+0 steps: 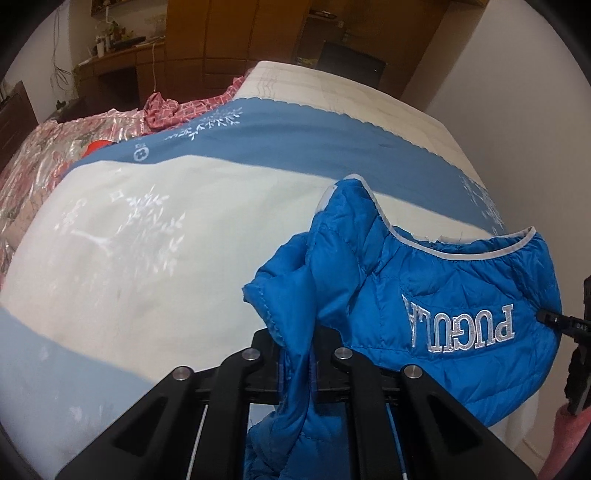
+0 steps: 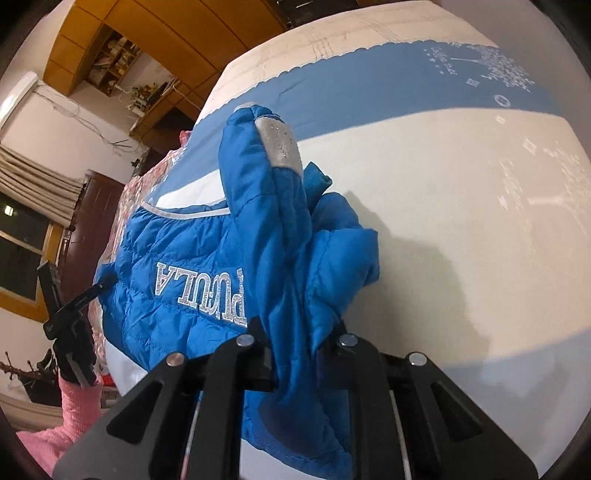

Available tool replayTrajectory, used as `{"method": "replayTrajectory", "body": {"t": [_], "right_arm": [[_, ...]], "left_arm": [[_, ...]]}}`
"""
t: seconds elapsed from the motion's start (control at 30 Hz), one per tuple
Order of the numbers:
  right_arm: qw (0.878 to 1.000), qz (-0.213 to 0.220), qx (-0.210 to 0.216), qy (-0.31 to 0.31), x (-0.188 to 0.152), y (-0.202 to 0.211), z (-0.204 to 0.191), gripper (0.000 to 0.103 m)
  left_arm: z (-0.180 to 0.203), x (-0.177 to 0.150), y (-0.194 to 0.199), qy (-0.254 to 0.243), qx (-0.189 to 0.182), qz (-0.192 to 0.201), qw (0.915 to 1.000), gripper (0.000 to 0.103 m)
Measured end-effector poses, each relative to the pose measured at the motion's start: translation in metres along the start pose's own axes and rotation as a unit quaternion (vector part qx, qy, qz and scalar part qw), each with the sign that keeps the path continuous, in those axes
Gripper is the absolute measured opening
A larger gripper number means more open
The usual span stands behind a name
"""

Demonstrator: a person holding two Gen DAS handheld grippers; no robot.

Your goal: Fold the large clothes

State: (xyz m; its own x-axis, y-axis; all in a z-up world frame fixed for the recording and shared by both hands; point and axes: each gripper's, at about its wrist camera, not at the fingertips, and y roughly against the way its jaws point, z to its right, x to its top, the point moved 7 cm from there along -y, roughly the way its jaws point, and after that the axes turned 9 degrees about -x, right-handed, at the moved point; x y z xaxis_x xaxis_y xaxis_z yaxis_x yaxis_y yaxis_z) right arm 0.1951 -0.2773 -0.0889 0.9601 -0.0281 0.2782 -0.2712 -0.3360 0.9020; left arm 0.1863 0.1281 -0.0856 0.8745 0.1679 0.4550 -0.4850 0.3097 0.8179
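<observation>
A bright blue quilted jacket (image 1: 424, 295) with grey trim and silver "PUGULA" lettering hangs lifted above the bed, stretched between both grippers. My left gripper (image 1: 297, 354) is shut on a bunched edge of the jacket. My right gripper (image 2: 295, 350) is shut on the opposite edge of the jacket (image 2: 207, 266), with a grey-tabbed sleeve cuff (image 2: 279, 144) sticking up beyond it. The right gripper shows at the right edge of the left wrist view (image 1: 569, 325); the left gripper shows at the left of the right wrist view (image 2: 74, 314).
The bed (image 1: 166, 240) carries a white and blue snowflake-print cover. Pink floral bedding (image 1: 44, 155) and a red-patterned cloth (image 1: 173, 110) lie at its far left side. Wooden cabinets (image 1: 221, 33) and a desk stand behind. A white wall (image 1: 517, 92) is on the right.
</observation>
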Motion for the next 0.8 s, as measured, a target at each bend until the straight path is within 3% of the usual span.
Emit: {"method": "replayTrajectory", "body": {"t": [0.17, 0.37, 0.6, 0.8], "right_arm": [[0.999, -0.036, -0.008, -0.010, -0.058, 0.016, -0.002, 0.012], [0.997, -0.070, -0.026, -0.030, -0.111, 0.008, 0.005, 0.013], [0.992, -0.078, -0.083, -0.055, -0.110, -0.045, 0.034, 0.014], [0.989, -0.092, -0.087, -0.071, -0.130, -0.078, 0.051, 0.019]], "left_arm": [[0.001, -0.049, 0.022, 0.004, -0.008, -0.026, 0.9996, 0.009], [-0.005, -0.108, 0.028, -0.007, 0.018, -0.055, 0.9983, 0.009], [-0.040, -0.135, -0.006, -0.013, 0.079, -0.069, 0.9944, 0.012], [-0.048, -0.150, -0.035, -0.041, 0.116, -0.072, 0.9898, 0.015]]}}
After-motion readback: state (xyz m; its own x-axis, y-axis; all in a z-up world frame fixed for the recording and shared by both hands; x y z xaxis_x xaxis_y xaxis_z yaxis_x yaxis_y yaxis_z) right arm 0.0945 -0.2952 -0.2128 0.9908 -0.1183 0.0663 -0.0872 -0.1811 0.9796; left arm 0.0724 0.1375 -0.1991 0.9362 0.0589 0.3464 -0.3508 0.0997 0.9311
